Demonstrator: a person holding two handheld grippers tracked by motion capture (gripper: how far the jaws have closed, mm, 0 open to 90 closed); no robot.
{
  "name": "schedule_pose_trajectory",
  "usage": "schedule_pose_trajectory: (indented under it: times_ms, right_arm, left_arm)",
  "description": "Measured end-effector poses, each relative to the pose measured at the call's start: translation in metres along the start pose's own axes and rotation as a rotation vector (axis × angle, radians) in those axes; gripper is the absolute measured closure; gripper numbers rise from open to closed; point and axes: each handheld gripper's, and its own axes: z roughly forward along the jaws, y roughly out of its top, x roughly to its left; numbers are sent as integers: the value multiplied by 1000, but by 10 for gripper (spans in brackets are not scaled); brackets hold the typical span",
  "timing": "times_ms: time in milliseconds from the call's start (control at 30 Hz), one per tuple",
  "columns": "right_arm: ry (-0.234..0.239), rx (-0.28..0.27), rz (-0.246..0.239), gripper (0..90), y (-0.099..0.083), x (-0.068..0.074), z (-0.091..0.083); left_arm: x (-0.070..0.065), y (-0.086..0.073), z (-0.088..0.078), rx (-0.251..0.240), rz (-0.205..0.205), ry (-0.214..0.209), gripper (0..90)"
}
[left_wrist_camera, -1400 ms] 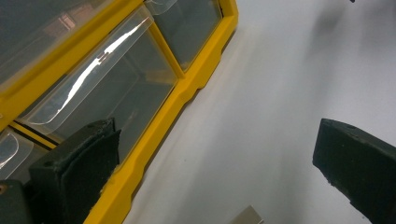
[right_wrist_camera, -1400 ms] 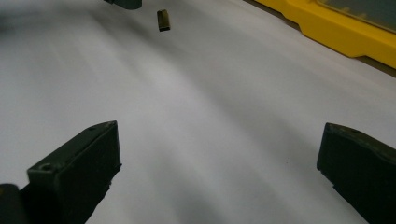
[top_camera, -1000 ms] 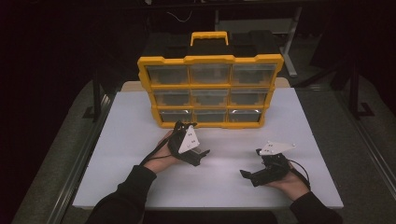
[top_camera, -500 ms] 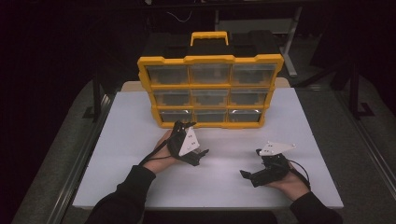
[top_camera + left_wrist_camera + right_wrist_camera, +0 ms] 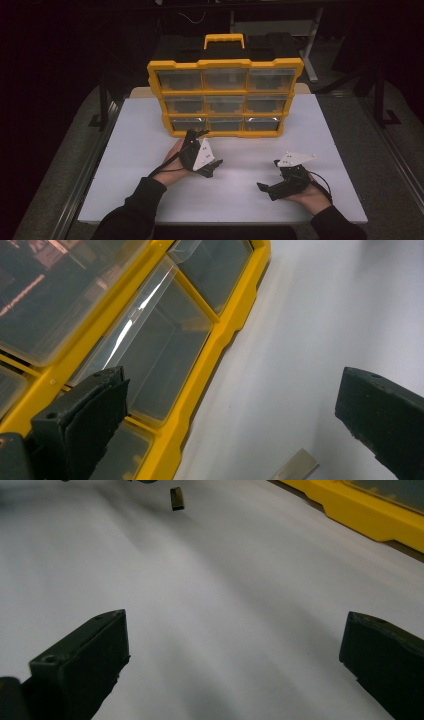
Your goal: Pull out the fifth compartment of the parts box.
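Note:
A yellow organizer (image 5: 225,64) with nine clear drawers stands upright at the back of the white table (image 5: 140,130). My left gripper (image 5: 207,149) lies just in front of its bottom row, near the left and middle drawers, jaws wide apart and holding nothing. Seen from the left gripper (image 5: 230,377), a clear drawer (image 5: 160,350) and the yellow frame (image 5: 220,335) are close ahead. My right gripper (image 5: 268,176) rests lower on the table's right side, pointing left. It (image 5: 235,616) is open over bare table.
A small brass-coloured piece (image 5: 176,498) lies on the table ahead of the right gripper. A flat pale strip (image 5: 295,469) lies between the left gripper's jaws. The organizer's black-and-yellow handle (image 5: 223,40) sticks up at the top. Dark floor surrounds the table.

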Motion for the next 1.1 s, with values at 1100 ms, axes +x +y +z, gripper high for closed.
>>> schedule_pose_trajectory:
  times_ms: [1100]
  right_arm:
    - [4,3,-3,0,0,0,1]
  left_arm:
    - [-11,3,-2,19,183,83,2]
